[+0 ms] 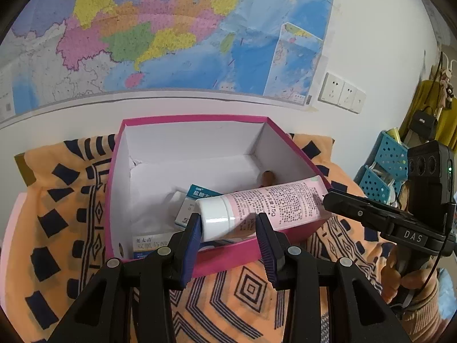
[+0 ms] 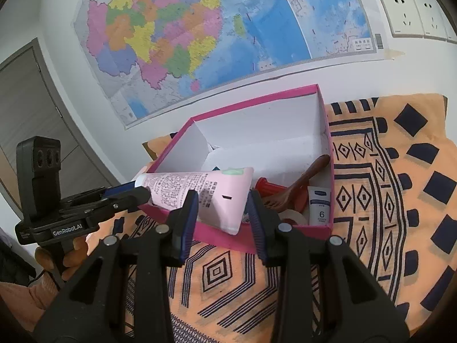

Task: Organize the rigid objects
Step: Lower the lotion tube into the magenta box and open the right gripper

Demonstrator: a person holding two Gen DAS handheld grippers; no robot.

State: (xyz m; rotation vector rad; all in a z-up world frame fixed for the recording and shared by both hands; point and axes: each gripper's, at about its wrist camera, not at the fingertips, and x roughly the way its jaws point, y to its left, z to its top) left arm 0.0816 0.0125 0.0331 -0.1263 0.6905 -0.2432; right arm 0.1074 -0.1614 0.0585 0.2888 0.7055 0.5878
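Observation:
A pink tube (image 1: pixel 271 203) with a white cap hangs level over the front edge of the open pink box (image 1: pixel 194 118). My left gripper (image 1: pixel 228 225) is shut on its cap end. My right gripper (image 2: pixel 221 211) is shut on the flat crimped end of the pink tube (image 2: pixel 185 185). Each view shows the other gripper at the tube's far end: the right gripper (image 1: pixel 328 200) and the left gripper (image 2: pixel 134 193). The box (image 2: pixel 257 100) holds medicine cartons (image 1: pixel 200 193), a wooden spoon (image 2: pixel 308 174), a red item (image 2: pixel 267 185), a white tube (image 2: pixel 320 208) and a tape roll (image 2: pixel 294 217).
The box sits on an orange cloth with dark patterns (image 2: pixel 385 185), against a white wall with a map (image 1: pixel 171 28). Wall sockets (image 1: pixel 341 93) and blue perforated baskets (image 1: pixel 382 165) are to the right. A grey door (image 2: pixel 28 100) stands to the left.

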